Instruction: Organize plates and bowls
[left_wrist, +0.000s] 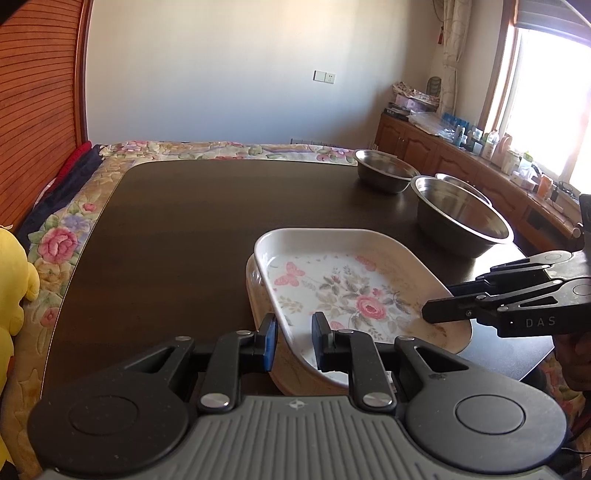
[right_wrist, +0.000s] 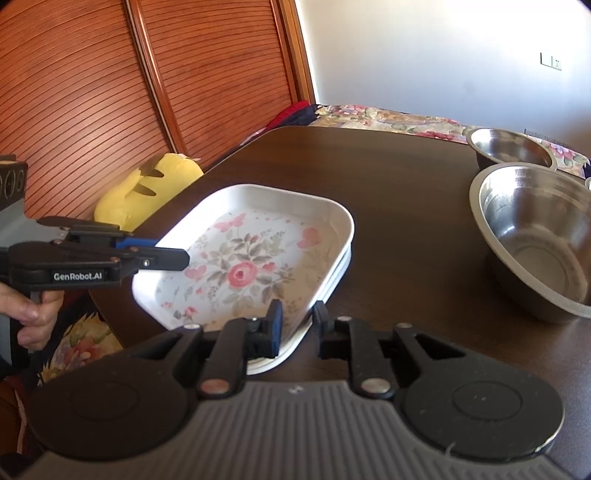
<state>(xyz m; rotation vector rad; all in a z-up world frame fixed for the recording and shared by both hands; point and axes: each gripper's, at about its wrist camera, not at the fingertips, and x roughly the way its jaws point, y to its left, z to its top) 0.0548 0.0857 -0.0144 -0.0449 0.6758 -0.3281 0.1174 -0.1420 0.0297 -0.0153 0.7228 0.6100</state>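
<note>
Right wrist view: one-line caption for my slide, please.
Both hand-held grippers, right and left, straddle opposite rims of the stacked floral plates, steel bowls alongside.

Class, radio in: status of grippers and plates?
Left gripper and right gripper straddle floral rectangular plate rims, unclamped. Plates stacked. Steel bowls clear.

A yellow plush toy (right_wrist: 147, 192) sits left of the right gripper, against slatted wooden doors (right_wrist: 110, 92). Ahead of the left gripper, beyond the dark counter (left_wrist: 203, 221), lies a floral bedspread (left_wrist: 221, 149).
</note>
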